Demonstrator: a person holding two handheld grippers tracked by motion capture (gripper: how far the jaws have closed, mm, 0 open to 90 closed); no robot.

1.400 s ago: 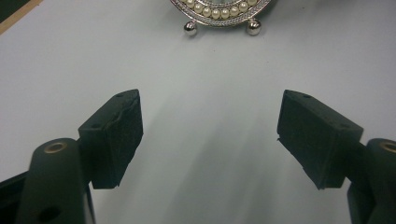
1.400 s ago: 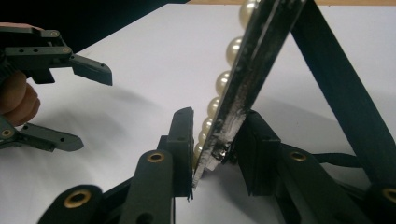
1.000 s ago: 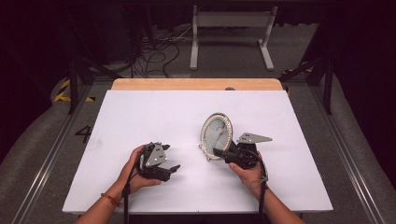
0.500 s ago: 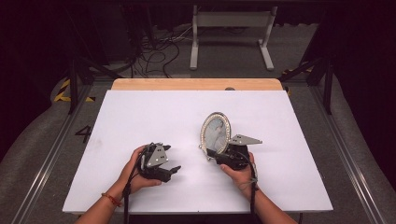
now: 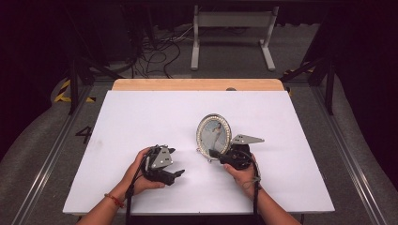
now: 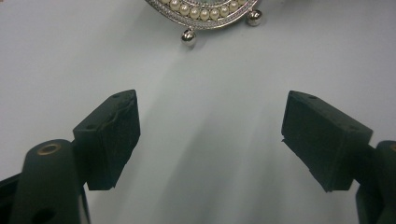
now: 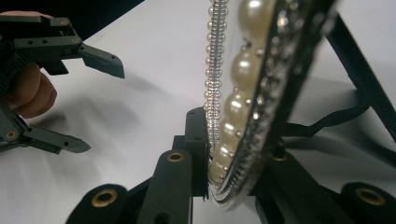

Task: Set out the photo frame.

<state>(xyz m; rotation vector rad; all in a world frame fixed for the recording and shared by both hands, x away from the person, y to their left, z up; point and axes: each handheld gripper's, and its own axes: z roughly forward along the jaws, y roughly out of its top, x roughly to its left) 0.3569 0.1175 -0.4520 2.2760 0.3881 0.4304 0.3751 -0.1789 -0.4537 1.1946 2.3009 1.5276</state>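
An oval picture frame (image 5: pixel 213 136) rimmed with pearls stands upright on the white table (image 5: pixel 141 122), right of centre. My right gripper (image 5: pixel 212 153) holds it at its lower rim. In the right gripper view the pads press on both sides of the frame's rim (image 7: pixel 252 93), and the jaws (image 7: pixel 233 182) have just been closing on it. My left gripper (image 5: pixel 177 174) rests on the table to the frame's left, open and holding nothing. In the left gripper view its jaws (image 6: pixel 210 140) stand wide apart, with the frame's bottom edge and ball feet (image 6: pixel 205 11) ahead of them. The left gripper (image 7: pixel 103 109) also appears in the right gripper view.
A wooden strip (image 5: pixel 197 85) runs along the table's far edge. Beyond it on the floor stand a metal stand (image 5: pixel 232 33) and loose cables (image 5: pixel 155 51). Bare white table surface lies all around the frame.
The right hand has edged slightly left, toward the frame's lower rim, and its jaws have closed on it. The left hand has stayed where it was.
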